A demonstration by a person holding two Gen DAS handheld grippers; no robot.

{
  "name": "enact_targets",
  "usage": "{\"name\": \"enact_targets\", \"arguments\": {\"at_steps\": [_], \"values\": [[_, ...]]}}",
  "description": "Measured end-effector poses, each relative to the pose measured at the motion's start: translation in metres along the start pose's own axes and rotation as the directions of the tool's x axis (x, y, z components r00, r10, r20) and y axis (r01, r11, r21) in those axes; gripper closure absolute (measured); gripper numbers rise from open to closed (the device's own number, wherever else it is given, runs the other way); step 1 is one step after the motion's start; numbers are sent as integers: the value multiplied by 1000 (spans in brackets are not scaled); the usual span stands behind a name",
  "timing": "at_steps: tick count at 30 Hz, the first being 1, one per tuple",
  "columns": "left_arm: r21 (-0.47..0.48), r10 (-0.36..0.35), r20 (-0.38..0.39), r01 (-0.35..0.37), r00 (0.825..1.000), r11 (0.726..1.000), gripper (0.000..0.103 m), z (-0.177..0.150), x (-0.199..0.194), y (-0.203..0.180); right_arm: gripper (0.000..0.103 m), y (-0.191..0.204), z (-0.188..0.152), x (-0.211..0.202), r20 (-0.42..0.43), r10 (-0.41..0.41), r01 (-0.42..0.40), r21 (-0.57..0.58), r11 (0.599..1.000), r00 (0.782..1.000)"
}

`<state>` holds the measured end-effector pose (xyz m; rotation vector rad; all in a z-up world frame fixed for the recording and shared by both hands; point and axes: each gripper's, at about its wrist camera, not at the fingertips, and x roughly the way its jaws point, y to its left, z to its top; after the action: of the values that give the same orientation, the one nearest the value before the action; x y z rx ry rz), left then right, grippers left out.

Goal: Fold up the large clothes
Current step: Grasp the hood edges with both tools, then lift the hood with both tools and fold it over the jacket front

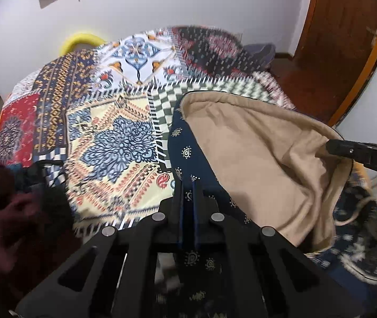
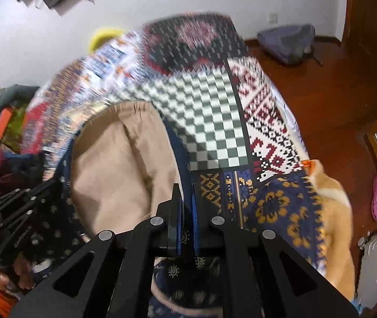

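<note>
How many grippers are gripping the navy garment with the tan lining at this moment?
2. The left gripper is shut on the navy garment at its patterned edge; the right gripper is shut on the same garment's edge beside the tan lining.

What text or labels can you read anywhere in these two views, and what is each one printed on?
"DAS": white letters on the side of the right gripper, cut off at the frame edge.
Faint marking on the left gripper in the right wrist view: too blurred to read.
Nothing legible on the garment, only paisley motifs.
</note>
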<state>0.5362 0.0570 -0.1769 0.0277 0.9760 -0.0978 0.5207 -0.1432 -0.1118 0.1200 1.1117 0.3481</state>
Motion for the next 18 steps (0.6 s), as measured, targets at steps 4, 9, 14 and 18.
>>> {"name": "enact_targets", "arguments": {"at_steps": [4, 9, 14, 18], "values": [[7, -40, 49, 40, 998, 999, 100, -11, -53, -3, 97, 15, -13, -46, 55, 25, -23, -50, 998, 998], [64, -63, 92, 57, 994, 996, 100, -39, -112, -13, 97, 33, -52, -98, 116, 46, -30, -131, 991, 992], [87, -101, 84, 94, 991, 992, 100, -84, -151, -17, 97, 46, -101, -128, 116, 59, -33, -209, 977, 991], [105, -96, 65, 89, 993, 990, 100, -120, -162, -21, 97, 49, -140, -132, 85, 49, -27, -245, 969, 995]]}}
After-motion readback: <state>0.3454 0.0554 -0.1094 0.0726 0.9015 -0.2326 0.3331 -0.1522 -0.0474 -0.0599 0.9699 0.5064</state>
